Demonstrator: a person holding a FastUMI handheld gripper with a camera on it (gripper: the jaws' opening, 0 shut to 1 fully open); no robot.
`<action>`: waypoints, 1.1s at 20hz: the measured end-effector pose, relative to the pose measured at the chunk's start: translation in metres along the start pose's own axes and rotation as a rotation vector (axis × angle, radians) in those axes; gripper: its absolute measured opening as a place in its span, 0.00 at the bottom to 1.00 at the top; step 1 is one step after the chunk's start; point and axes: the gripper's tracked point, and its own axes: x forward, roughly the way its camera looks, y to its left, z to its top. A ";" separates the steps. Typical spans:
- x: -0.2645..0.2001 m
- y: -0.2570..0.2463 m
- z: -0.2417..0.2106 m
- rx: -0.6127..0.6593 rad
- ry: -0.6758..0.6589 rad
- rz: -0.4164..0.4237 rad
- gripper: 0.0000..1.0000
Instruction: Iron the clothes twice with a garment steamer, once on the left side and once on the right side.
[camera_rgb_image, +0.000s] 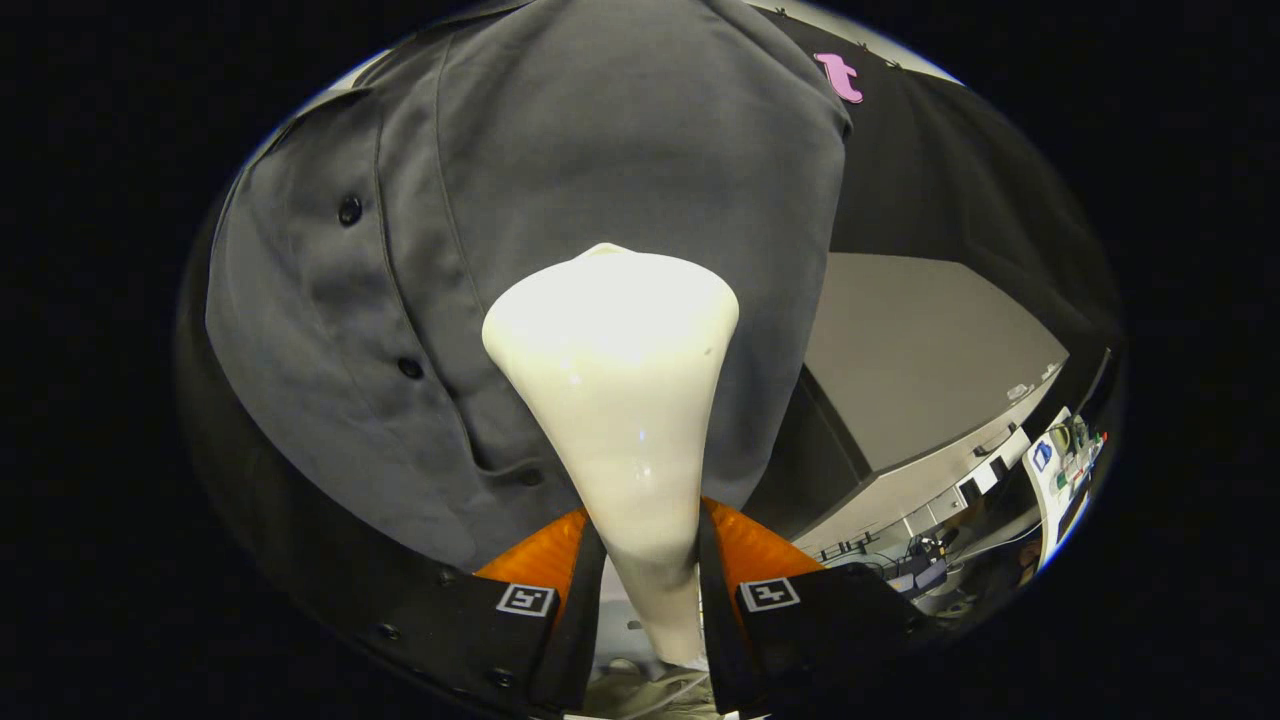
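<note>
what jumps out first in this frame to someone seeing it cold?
The white garment steamer, clamped by its handle in the claw, its wide head against the cloth. Behind it hangs a grey shirt, its dark-buttoned placket just left of the head. Beyond the shirt's right edge stands a grey table.

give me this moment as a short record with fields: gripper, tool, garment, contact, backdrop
gripper: gripper shut on the garment steamer's neck, one finger on each side
tool: white garment steamer, wide head pointing away, ahead of the fingers
garment: grey button-up shirt, hanging, button placket beside the head
contact: head against or very near the shirt front; cannot tell which
backdrop: black cloth wall
</note>
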 end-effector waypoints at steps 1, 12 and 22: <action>0.004 0.001 -0.007 0.000 0.013 -0.001 0.53; 0.042 -0.021 -0.075 0.011 0.134 -0.026 0.54; 0.063 -0.038 -0.131 0.052 0.205 -0.054 0.54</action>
